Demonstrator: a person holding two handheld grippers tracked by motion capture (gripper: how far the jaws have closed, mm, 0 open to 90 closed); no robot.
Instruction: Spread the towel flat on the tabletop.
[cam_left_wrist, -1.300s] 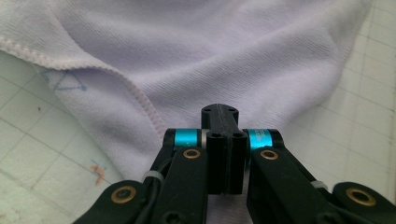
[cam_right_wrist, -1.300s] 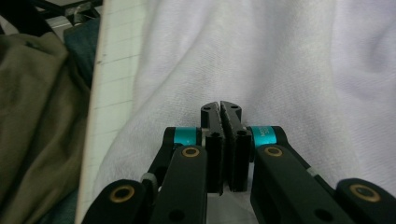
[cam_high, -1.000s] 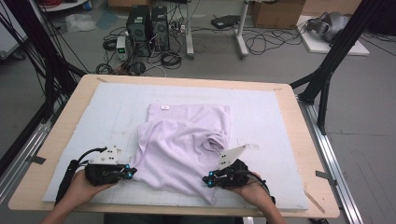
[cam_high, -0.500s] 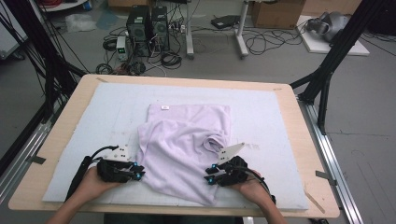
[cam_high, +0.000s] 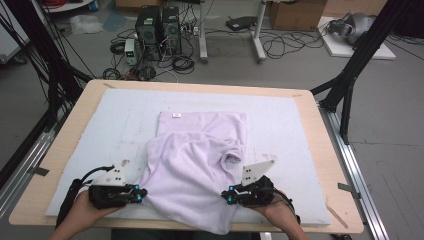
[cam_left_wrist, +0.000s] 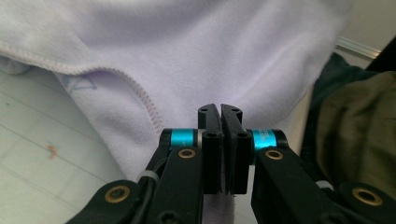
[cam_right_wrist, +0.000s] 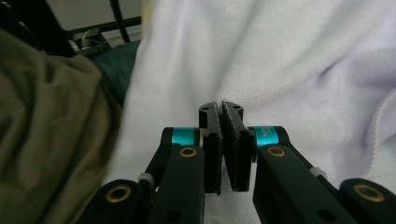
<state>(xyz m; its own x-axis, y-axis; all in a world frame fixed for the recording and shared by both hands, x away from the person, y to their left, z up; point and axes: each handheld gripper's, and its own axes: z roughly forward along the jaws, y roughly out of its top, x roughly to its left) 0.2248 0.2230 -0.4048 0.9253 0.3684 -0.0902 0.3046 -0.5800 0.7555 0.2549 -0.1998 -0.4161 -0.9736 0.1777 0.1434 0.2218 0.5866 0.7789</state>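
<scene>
A lavender cloth (cam_high: 195, 165) lies rumpled and partly folded on the white pad (cam_high: 100, 130), and its near edge hangs over the table's front. My left gripper (cam_high: 144, 194) sits at the cloth's near-left edge and my right gripper (cam_high: 226, 196) at its near-right edge. In the left gripper view the gripper (cam_left_wrist: 219, 109) has its jaws pressed together, having just closed, with the cloth (cam_left_wrist: 210, 46) running under and into them. The right gripper (cam_right_wrist: 220, 106) has just closed the same way on the cloth (cam_right_wrist: 280, 56).
The pad rests on a wooden table (cam_high: 320, 140) whose front edge is just behind both hands. The person's olive clothing (cam_left_wrist: 359, 130) (cam_right_wrist: 46, 130) is close beside each gripper. Computers and cables (cam_high: 160, 30) stand on the floor beyond the table.
The left gripper slid right into the cloth's edge, then both hands drew back slightly. The cloth's near edge has come toward the person and over the table's front.
</scene>
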